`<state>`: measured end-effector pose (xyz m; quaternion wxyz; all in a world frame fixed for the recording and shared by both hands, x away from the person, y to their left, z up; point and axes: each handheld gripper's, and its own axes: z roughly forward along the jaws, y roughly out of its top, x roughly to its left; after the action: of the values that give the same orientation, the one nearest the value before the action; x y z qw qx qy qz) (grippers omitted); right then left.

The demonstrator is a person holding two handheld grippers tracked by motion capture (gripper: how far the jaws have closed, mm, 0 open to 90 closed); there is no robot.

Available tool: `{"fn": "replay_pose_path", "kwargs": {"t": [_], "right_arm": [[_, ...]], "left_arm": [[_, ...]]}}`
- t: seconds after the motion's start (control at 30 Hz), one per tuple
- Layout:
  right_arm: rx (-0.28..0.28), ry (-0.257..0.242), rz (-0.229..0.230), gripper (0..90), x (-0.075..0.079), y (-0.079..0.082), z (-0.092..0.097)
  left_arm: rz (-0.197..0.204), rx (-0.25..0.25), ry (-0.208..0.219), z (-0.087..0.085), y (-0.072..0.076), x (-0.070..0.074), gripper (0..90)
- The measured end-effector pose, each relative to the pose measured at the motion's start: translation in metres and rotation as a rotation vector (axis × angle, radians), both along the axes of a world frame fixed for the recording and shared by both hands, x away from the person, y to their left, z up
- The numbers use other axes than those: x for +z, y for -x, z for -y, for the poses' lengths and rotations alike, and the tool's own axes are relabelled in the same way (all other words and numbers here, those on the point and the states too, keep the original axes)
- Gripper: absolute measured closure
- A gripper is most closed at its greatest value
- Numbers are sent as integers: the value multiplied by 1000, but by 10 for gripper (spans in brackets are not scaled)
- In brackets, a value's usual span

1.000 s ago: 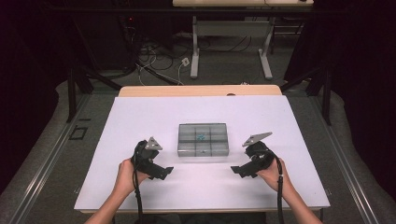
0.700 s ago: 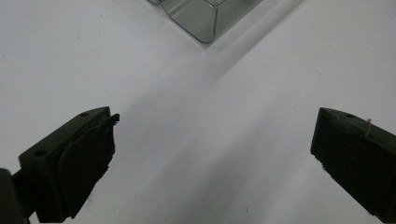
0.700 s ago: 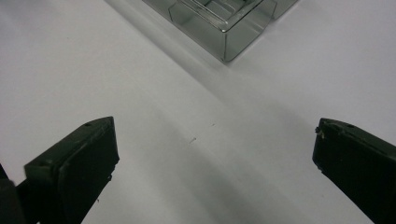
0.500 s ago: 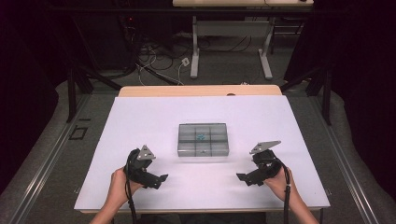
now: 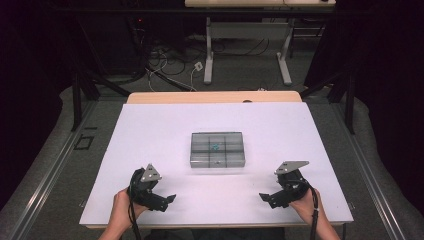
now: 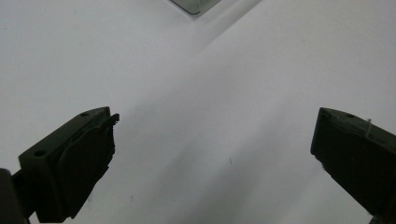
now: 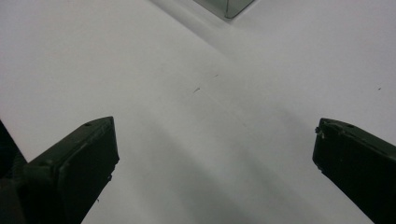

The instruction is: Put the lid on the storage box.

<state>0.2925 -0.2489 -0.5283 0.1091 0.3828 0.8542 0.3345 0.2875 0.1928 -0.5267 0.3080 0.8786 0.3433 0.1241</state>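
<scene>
A clear plastic compartment box (image 5: 217, 149) with a small teal item inside lies shut at the middle of the white tabletop (image 5: 150, 135). My left gripper (image 5: 167, 201) hovers near the front edge, to the box's near left, open with nothing between its jaws. My right gripper (image 5: 266, 200) sits to the box's near right, also open and holding nothing. In the left gripper view the gripper (image 6: 215, 126) has its jaws spread wide over bare table, and a corner of the box (image 6: 194, 4) shows at the top. The right gripper view has the same spread jaws on its gripper (image 7: 215, 128), with a box corner (image 7: 229, 7) above.
A wooden strip (image 5: 215, 97) borders the tabletop's far edge. Beyond it lie floor cables (image 5: 170, 65) and the legs of another table (image 5: 209, 55). Dark frame posts (image 5: 77, 95) stand at both sides. A hand holds each gripper at the front edge.
Both grippers have drawn back from beside the box toward the table's front edge and spread outward. The box has not moved.
</scene>
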Motion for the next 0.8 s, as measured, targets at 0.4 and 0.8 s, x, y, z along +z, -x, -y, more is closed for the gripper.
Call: {"fn": "replay_pose_path", "kwargs": {"t": [0.4, 0.8], "right_arm": [[-20, 2, 8, 0, -8, 16, 17], [-34, 1, 18, 0, -14, 27, 23]], "left_arm": [[15, 4, -26, -8, 12, -5, 0], [0, 26, -48, -20, 17, -14, 0]]}}
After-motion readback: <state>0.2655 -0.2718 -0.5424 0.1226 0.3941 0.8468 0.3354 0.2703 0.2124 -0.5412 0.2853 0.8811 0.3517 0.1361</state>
